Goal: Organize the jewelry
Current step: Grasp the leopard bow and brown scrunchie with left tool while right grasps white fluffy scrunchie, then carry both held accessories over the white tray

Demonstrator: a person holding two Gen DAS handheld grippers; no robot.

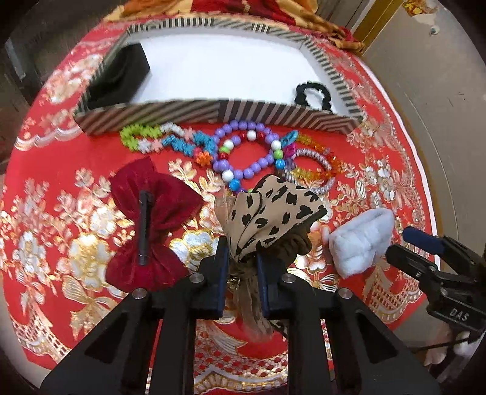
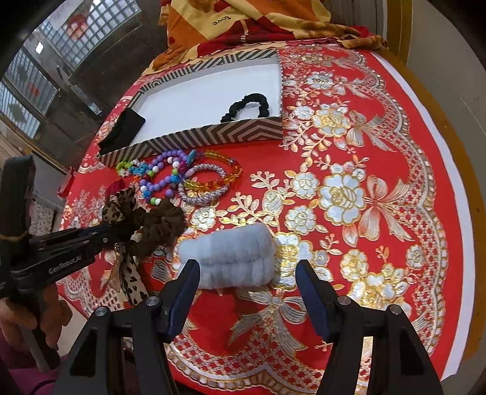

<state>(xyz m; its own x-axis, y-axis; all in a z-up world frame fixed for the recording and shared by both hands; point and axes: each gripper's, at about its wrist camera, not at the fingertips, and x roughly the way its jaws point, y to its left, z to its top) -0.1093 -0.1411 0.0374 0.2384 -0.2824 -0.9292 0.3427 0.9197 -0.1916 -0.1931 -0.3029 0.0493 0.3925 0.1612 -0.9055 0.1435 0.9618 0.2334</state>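
My left gripper (image 1: pixel 241 267) is shut on the knot of a leopard-print bow scrunchie (image 1: pixel 273 212), whose brown ruffled band (image 2: pixel 161 224) hangs beside the fingers. A pale blue fluffy scrunchie (image 2: pixel 227 261) lies on the red cloth. My right gripper (image 2: pixel 247 273) stands open just in front of it, one finger to each side, without touching it. A striped box (image 1: pixel 212 112) with a white floor sits at the back, holding a black scrunchie (image 1: pixel 313 94) and a black cloth piece (image 1: pixel 121 79). Bead bracelets (image 1: pixel 243 149) lie in a row along its front wall.
A dark red velvet bow clip (image 1: pixel 152 224) lies upside down to the left of the leopard bow. The round table wears a red and gold embroidered cloth (image 2: pixel 349 188). Folded orange and red fabric (image 2: pixel 243 21) lies behind the box. A person's hand (image 2: pixel 27 322) holds the left gripper.
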